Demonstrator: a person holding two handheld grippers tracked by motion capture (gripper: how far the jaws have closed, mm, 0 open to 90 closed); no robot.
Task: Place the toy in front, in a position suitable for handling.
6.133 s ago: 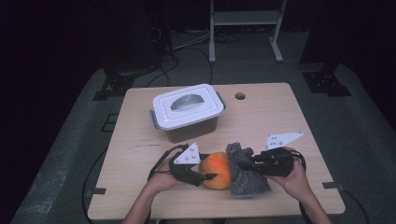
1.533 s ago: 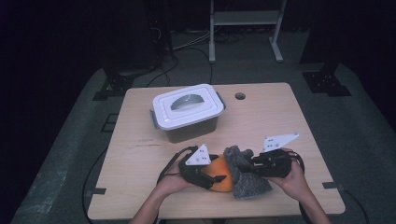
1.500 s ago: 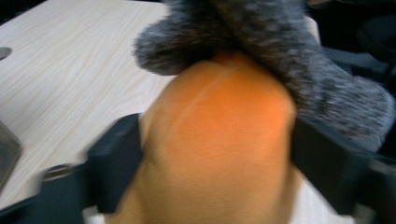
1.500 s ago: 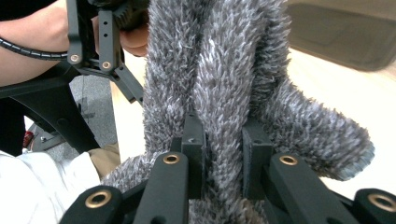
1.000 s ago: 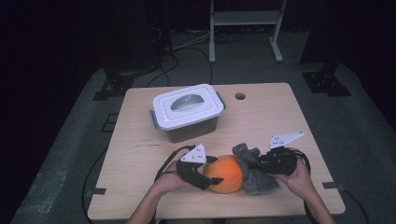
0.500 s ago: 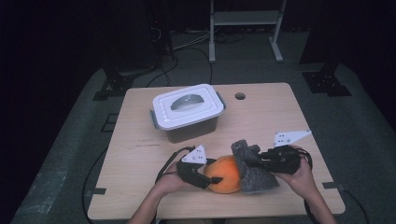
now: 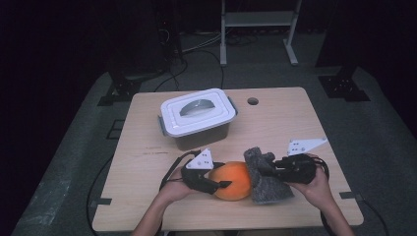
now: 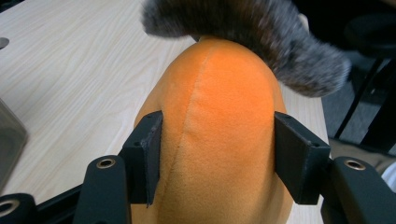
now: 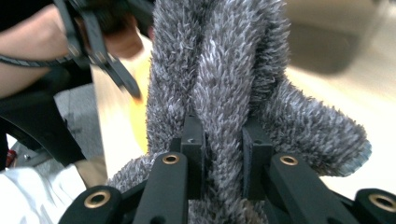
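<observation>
plush orange egg-shaped toy lies near the front edge of the light wooden worktop, its long axis running left to right, the narrower end toward the shaggy grey fur piece that touches and overlaps it. the left claw has just been closing, and its pads now press both flanks of the toy. the right claw is clamped together on a fold of the fur. a lidded white-topped grey plastic box stands well behind. the toy's far end is hidden under the fur; its base is cut off in the left gripper view.
</observation>
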